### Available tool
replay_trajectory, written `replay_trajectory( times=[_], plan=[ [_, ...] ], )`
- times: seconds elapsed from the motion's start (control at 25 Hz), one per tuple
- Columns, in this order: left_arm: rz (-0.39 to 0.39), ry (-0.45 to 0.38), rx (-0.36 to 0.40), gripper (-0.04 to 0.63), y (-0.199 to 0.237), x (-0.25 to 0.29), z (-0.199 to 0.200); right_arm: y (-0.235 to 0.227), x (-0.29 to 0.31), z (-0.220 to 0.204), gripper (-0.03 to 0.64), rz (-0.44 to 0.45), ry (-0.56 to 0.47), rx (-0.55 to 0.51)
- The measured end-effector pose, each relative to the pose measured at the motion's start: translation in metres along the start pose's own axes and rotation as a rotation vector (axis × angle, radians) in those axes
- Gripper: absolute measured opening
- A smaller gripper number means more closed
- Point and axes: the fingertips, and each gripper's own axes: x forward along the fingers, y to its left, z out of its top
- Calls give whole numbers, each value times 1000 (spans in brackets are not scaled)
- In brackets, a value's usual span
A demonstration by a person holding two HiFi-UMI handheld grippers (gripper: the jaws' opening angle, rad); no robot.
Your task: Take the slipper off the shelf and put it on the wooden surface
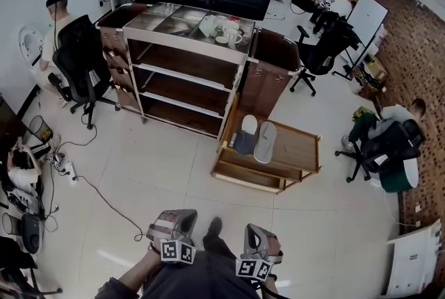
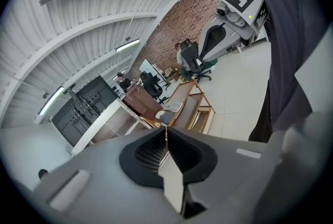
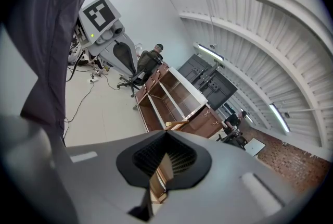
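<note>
- From where I stand, the holder is well back from the furniture with both tools low against the body. The left hand-held gripper [image 1: 174, 221] has its jaws pressed together on nothing. The right hand-held gripper [image 1: 259, 235] looks the same, together and empty.
- A dark slipper [image 1: 244, 135] and a grey slipper [image 1: 265, 142] lie side by side on top of the low wooden stand [image 1: 299, 146]. They are at its left end, toward the far corner.
- The tall shelf unit [image 1: 182, 76] stands just beside that stand. Its boards look bare, and mugs [image 1: 224, 30] sit on its top near the right edge.
- My guess is that either the placing is already done or the stand itself counts as the shelf, so nothing is being carried now.
- If a slipper has to be taken, I would walk close first and spread the jaws before reaching. Come at one slipper from its free long side, pinch the upper or sole edge and lift straight up, so the other slipper is not dragged along.
- The backs of the tall unit's shelves are in shadow, so I cannot rule out a slipper there.
- The stand's lower tier is mostly hidden under its top.
- Whether the two slippers touch is too small to tell.
</note>
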Motion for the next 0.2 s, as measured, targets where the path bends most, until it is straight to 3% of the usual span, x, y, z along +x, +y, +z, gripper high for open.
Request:
replay_trajectory(
  times=[0.2],
  plan=[
    [3, 0, -3, 26, -7, 3, -2, 3, -1, -7, 0, -4, -3, -7]
  ],
)
